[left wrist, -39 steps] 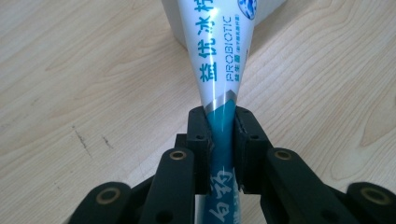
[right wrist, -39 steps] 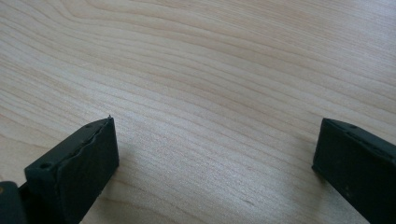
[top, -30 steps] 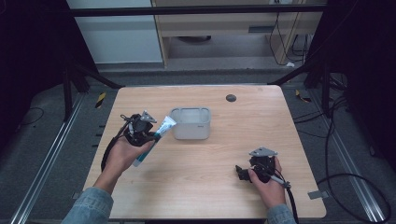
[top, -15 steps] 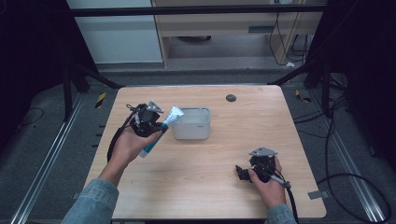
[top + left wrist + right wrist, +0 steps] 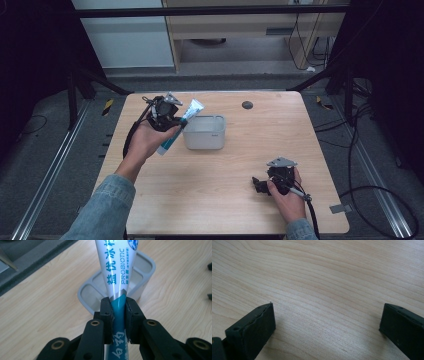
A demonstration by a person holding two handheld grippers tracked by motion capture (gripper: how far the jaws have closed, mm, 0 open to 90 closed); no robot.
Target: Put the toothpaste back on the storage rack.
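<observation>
One toothpaste tube (image 5: 119, 277), white and teal, is clamped at its teal part between the closed jaws of the left gripper (image 5: 172, 116) and held in the air, tilted, its upper end over the near-left rim of the container. One grey container (image 5: 204, 132), rounded-rectangular, stands on the table (image 5: 210, 200); the tube hides part of its interior in the left gripper view. One right gripper (image 5: 327, 322) rests low over bare wood at the near right, jaws wide apart, holding nothing. One small dark round item (image 5: 247, 105) lies near the far edge, too small to identify. The tube's lower end is cut off behind the jaws.
</observation>
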